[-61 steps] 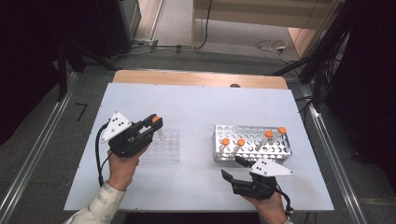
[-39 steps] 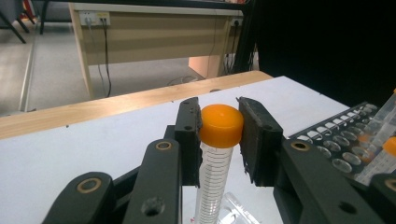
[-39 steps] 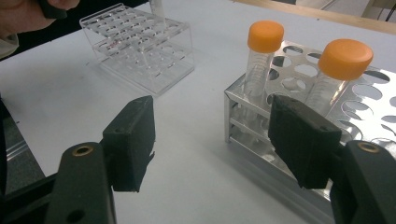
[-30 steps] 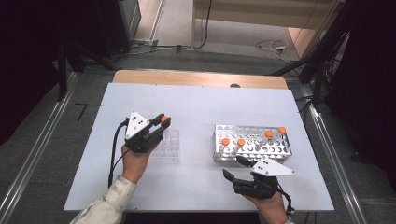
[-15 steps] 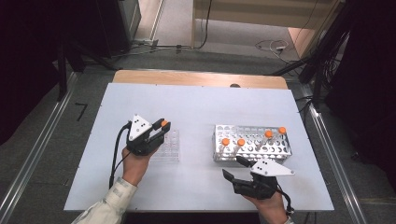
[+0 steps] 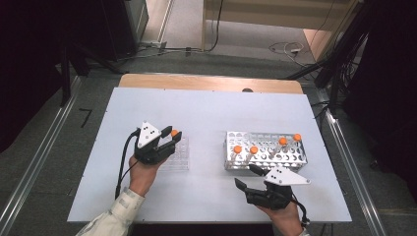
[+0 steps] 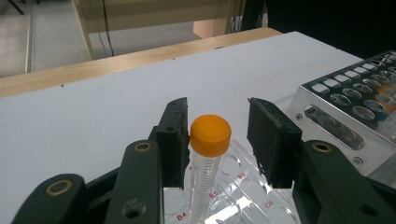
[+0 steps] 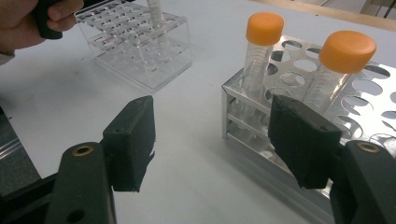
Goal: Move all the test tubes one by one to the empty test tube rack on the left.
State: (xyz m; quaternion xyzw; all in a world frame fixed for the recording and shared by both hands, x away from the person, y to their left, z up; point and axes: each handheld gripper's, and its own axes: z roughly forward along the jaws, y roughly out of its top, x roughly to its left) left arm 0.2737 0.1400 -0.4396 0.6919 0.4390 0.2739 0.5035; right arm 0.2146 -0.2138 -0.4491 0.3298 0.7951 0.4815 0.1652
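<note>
The white worktop (image 6: 206, 113) sits on the grey floor, and a wooden strip (image 6: 206, 82) runs along its far edge. Two racks stand directly on it. A clear plastic rack (image 6: 178, 156) stands toward the left side, about midway between the near and far edges. A metal rack (image 6: 268, 152) with round holes stands toward the right side, well apart from it.

Tube (image 7: 205, 163) base below frame edge
</note>
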